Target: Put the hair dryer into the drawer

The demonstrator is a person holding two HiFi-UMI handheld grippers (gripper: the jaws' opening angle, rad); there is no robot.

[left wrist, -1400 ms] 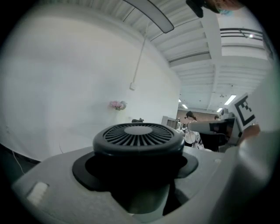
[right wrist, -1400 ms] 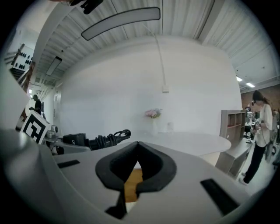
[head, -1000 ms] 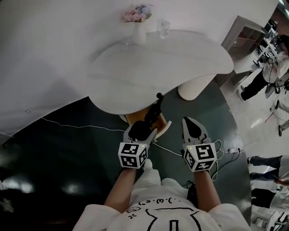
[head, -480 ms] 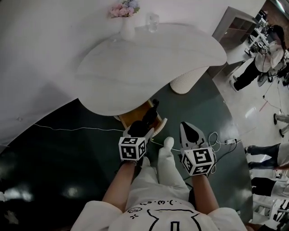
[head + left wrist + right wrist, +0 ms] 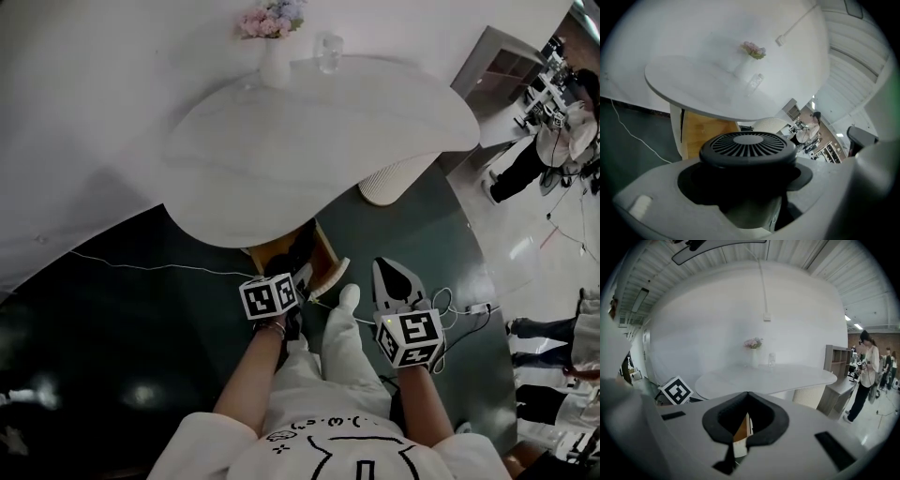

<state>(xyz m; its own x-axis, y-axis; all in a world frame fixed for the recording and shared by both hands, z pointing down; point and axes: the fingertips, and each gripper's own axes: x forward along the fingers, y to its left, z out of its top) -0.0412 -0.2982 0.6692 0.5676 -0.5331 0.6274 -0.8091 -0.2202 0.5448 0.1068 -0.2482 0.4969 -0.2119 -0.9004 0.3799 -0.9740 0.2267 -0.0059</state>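
- Left gripper (image 5: 284, 279): jaws set wide and clamped on the body of the black hair dryer (image 5: 747, 147), whose round rear grille faces the left gripper view.
- Hair dryer: held over the open wooden drawer (image 5: 327, 262) that projects from beneath the white table (image 5: 375, 131). Whether it touches the drawer cannot be told.
- Right gripper (image 5: 397, 278): jaws closed together with nothing between them, held just right of the drawer and apart from it.
- Table top: a white vase of pink flowers (image 5: 271, 42) stands near the far edge, a clear glass (image 5: 328, 53) just beside it.
- Floor: a white cable (image 5: 141, 265) runs towards the drawer.
- Background, right: a person (image 5: 865, 373) stands near a shelf unit (image 5: 836, 359).
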